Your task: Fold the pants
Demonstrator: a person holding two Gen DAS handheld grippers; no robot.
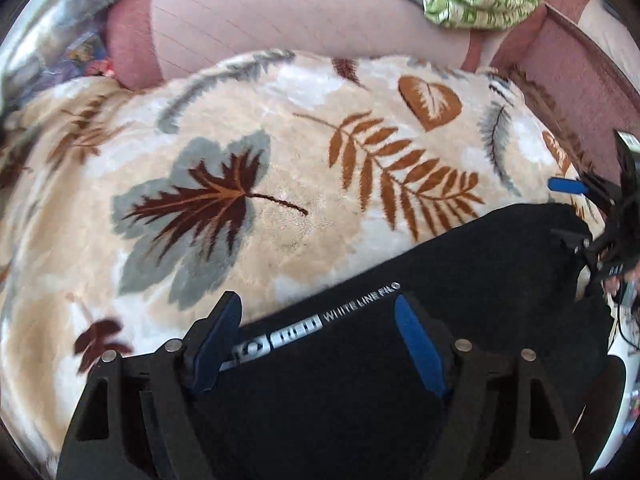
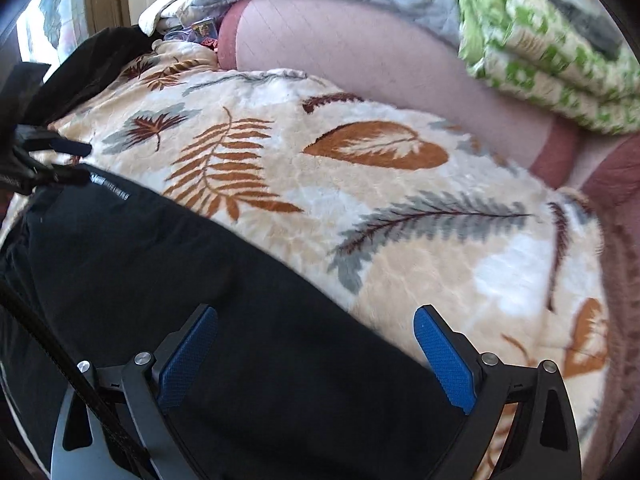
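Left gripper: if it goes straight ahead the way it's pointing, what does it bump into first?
Probably the black pants: the open left gripper sits right over them. Past their edge lies the leaf-print blanket. Depth is hard to judge.

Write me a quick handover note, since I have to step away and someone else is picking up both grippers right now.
Left gripper: open, fingers straddling the printed edge of the black pants, gripping nothing.
Right gripper: open over the same pants near their other end, gripping nothing.
Pants lie in a flat, long band on the leaf-print blanket.
Done: how many folds are in cannot be told.
Left: probably grasp both ends and fold again.
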